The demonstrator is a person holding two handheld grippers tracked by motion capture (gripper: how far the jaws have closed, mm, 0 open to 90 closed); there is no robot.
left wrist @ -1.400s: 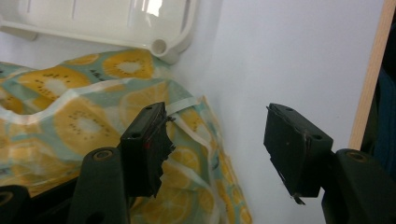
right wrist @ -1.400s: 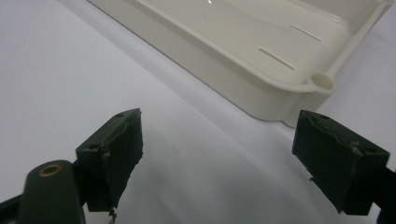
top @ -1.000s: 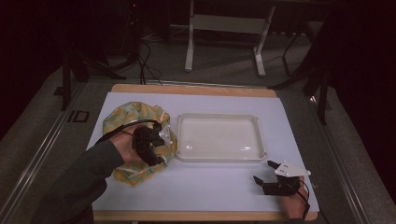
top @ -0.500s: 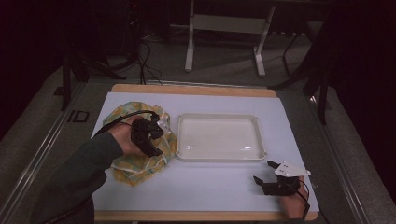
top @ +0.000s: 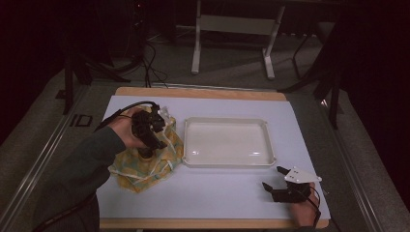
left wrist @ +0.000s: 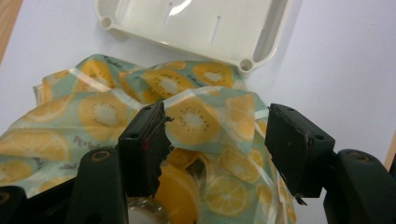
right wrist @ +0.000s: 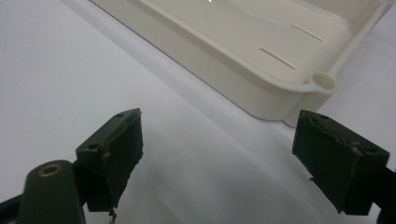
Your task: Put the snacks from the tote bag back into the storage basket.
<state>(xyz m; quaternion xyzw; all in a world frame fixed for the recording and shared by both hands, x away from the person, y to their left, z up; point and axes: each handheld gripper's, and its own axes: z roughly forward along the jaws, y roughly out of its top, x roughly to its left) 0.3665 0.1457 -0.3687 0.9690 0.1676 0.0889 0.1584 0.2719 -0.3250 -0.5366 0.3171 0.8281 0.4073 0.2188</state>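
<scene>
A cloth printed with yellow citrus slices [top: 145, 173] lies crumpled on the white mat, left of the cream tray [top: 226, 121]. My left gripper [top: 148, 150] hangs over it, pointing down. In the left gripper view a raised fold of the cloth [left wrist: 205, 116] stands between the wide jaws of the left gripper [left wrist: 215, 140]. It brushes the left pad and is clear of the right one. Something orange [left wrist: 175, 191] shows under the fold. My right gripper [top: 272, 177] rests open near the mat's front right corner, and nothing lies between the jaws of the right gripper [right wrist: 219, 154].
The tray [left wrist: 246, 64] holds nothing, and its near corner [right wrist: 322, 81] lies just beyond the right gripper. A wooden board edges the mat [top: 212, 193]. Dark floor, cables and a stand's legs [top: 232, 24] lie beyond the table.
My left hand has lifted and moved toward the far side of the cloth. The right gripper has stayed put.
</scene>
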